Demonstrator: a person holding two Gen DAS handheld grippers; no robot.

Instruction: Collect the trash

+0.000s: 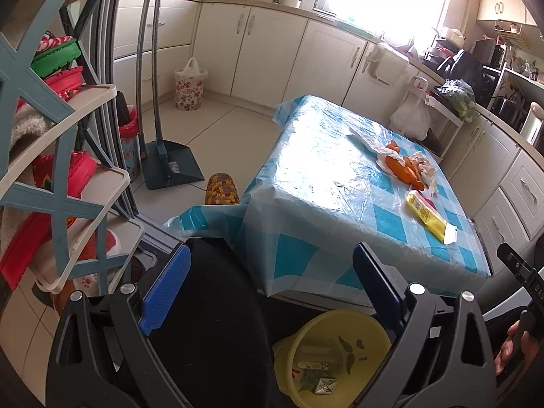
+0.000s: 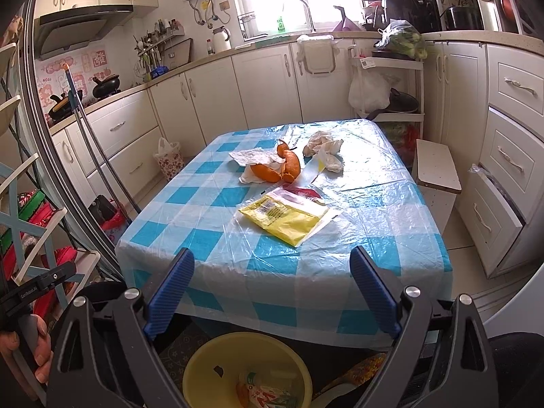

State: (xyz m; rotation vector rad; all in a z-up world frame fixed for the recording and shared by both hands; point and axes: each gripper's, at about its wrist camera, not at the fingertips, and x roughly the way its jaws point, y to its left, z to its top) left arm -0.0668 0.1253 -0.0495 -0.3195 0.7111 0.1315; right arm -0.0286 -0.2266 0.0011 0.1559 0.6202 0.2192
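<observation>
Trash is spread over the far half of the checked table (image 2: 210, 210): a yellow plastic wrapper (image 2: 284, 216) lies nearest, at 12 o'clock from the right gripper (image 2: 272, 292), with a small red packet (image 2: 304, 192) touching its far edge. Beyond them, orange peel (image 2: 284, 168) rests partly on a flat white tissue (image 2: 253, 158), and a crumpled tissue wad (image 2: 323, 151) sits just beside the peel at about 1 o'clock. In the left wrist view the same pile is seen toward 2 o'clock, the wrapper (image 1: 428, 216) closest.

Both grippers are spread wide and nothing is held; the left gripper (image 1: 268, 289) hangs over a dark chair back, well apart from the trash. A yellow bin (image 2: 204, 367) stands on the floor at 6 o'clock, below the near table edge, and some cartons are already seen in it.

The wrapper is judged the sensible first pick for the right gripper. As it lies flat on a slippery plastic cover, it is best approached low and at a slant, one finger slid under a raised edge or corner so that film alone is pinched and the tablecloth is not gathered with it. The red packet may be dragged along and should be watched. The peel and tissues are best taken together afterwards, since the loose pieces could scatter if lifted singly.
</observation>
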